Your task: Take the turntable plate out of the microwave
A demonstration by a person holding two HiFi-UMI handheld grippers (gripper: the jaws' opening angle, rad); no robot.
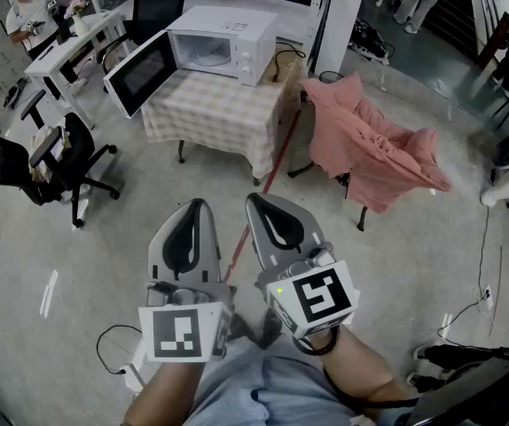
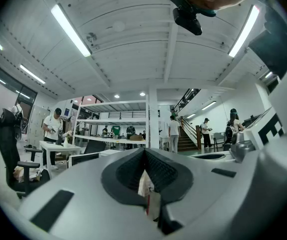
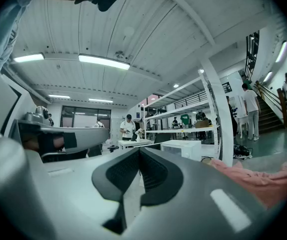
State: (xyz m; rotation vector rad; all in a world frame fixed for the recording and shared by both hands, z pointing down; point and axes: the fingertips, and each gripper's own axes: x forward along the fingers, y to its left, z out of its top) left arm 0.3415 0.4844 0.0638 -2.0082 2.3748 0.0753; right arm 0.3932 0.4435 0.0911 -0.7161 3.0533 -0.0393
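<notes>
Two closed, empty: left tongs, right tongs; one microwave, door open

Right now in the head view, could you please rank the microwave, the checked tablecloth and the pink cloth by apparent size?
1. pink cloth and checked tablecloth: largest, too alike to rank apart.
2. microwave: smallest, though it stands farthest from the camera.

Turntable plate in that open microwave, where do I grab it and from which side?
Pinch the front rim of the turntable plate, which lies flat and is only faintly visible in the microwave cavity. Come in level through the front opening, slightly from the right, because the door hangs open on the view's left.
</notes>
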